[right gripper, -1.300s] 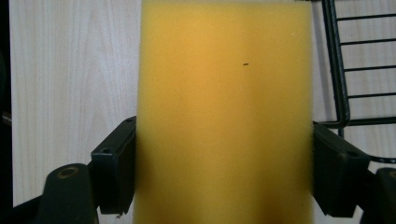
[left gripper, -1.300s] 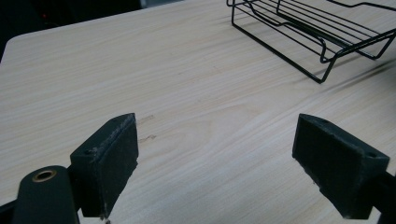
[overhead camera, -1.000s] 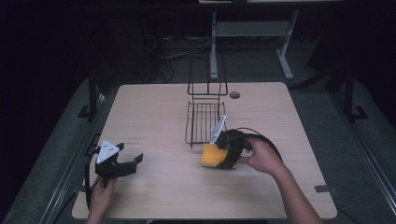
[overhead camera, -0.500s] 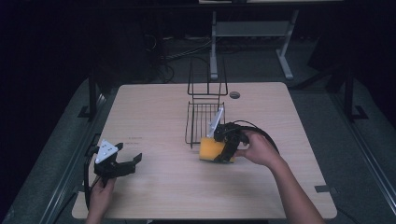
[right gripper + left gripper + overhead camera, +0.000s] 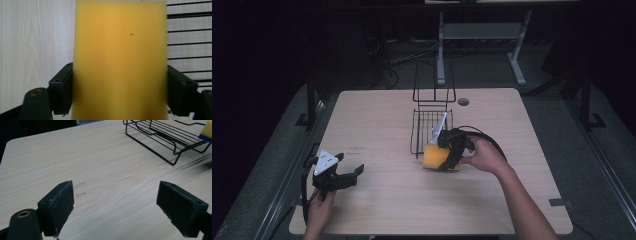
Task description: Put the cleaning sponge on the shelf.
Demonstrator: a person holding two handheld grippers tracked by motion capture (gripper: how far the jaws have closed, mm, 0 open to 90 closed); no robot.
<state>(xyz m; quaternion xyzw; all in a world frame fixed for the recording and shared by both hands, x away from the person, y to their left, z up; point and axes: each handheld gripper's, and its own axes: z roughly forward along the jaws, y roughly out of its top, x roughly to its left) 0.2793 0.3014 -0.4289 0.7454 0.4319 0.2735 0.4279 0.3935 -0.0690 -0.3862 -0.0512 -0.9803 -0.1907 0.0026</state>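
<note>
Left gripper (image 5: 351,174) first, far off to the left of the wire rack (image 5: 430,131) and nearer the table's front edge, gripped from below by the left hand (image 5: 318,207). Jaws spread wide, nothing between them but bare light wood table (image 5: 105,172), a faint scuff mark just ahead of the left pad. Over to the rack now: black wire, low basket section with a tall back loop, standing near the table's middle. At the rack's front right corner, the yellow sponge (image 5: 435,157), its near edge down by the tabletop. Clamped on both sides of the sponge, the right gripper (image 5: 448,156), jaws pressed against its flanks, yellow face (image 5: 120,62) broad between the pads, rack wires running behind on the right. Just right of the rack, the right hand (image 5: 484,155) wrapped round that gripper, black cable looping behind it.
</note>
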